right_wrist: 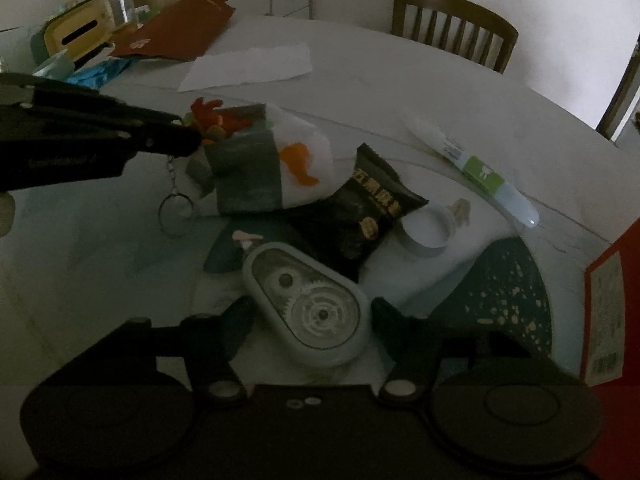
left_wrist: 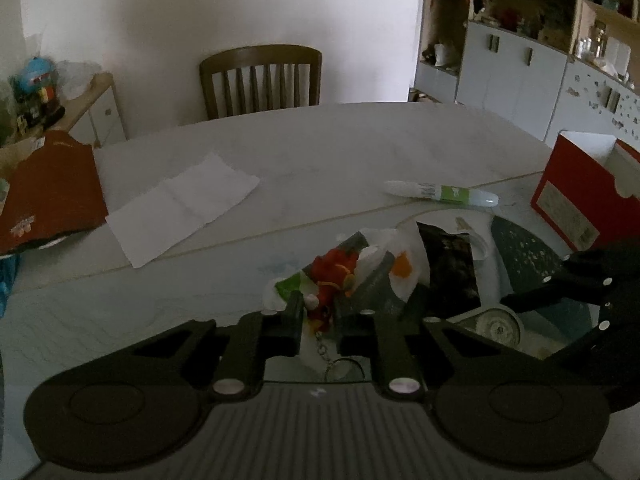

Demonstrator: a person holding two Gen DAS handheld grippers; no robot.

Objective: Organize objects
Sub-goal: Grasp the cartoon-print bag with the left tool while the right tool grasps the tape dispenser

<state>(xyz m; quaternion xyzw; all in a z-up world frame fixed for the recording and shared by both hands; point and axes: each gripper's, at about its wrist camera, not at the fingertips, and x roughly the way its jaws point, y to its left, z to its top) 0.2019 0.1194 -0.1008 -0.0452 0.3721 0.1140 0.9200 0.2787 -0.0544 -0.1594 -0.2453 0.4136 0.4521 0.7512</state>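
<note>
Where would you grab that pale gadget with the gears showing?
Across the narrow end of the correction tape dispenser, from above. It lies flat and tapers there, so tongs span it more easily than the wide round end. The right tongs already straddle it.

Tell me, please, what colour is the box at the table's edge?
The box is red with a white inside, best seen in the left wrist view.

My left gripper (left_wrist: pixel 318 320) is showing along the bottom of its frame: matte black, two blocky fingers (left_wrist: pixel 290 322), silver pivot screws, round black discs at lower left and lower right, ribbed grey housing at bottom centre. My right gripper (right_wrist: pixel 312 316) is looking alike at the bottom: black angled fingers (right_wrist: pixel 240 320), silver screws, round discs, two small white rings at centre.
</note>
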